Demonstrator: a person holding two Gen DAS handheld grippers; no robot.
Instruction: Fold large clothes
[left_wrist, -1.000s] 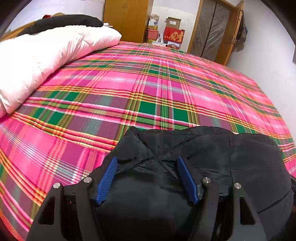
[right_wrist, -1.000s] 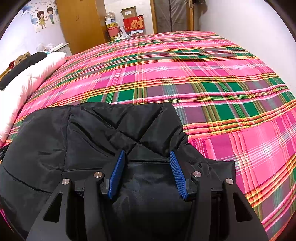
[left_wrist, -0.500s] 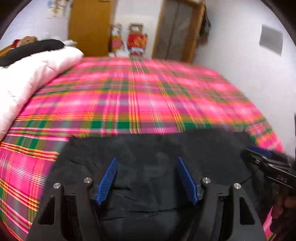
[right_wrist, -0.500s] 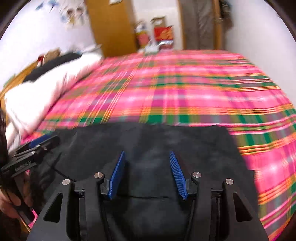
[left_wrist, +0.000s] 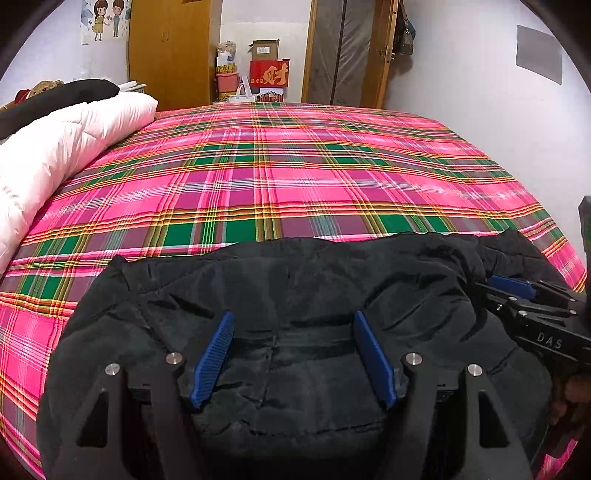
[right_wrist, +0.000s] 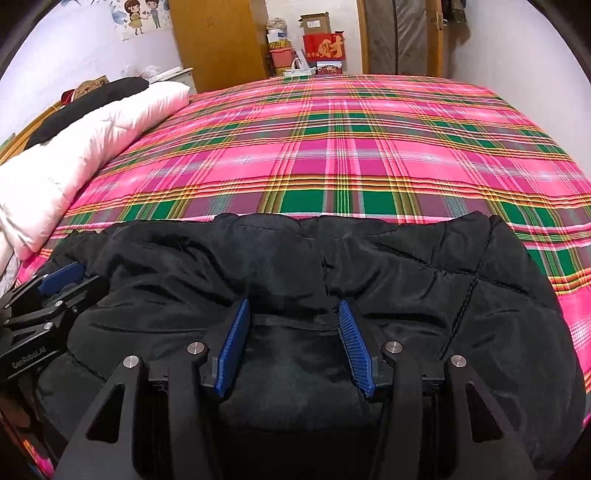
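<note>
Black padded jacket (left_wrist: 295, 295) lies bunched at the bed's (left_wrist: 295, 166) near edge; left tool (left_wrist: 293, 354) and right tool (right_wrist: 293, 339) each grasp a thick fold, likely to spread it flat.

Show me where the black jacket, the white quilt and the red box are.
black jacket (right_wrist: 424, 280): right wrist view, quilted right part.
white quilt (left_wrist: 62, 147): left wrist view, upper surface.
red box (left_wrist: 269, 74): left wrist view, front face.

Home bedroom — plaid-sheeted bed (left_wrist: 295, 166), white duvet (left_wrist: 55, 147), wooden wardrobe (left_wrist: 173, 51).
</note>
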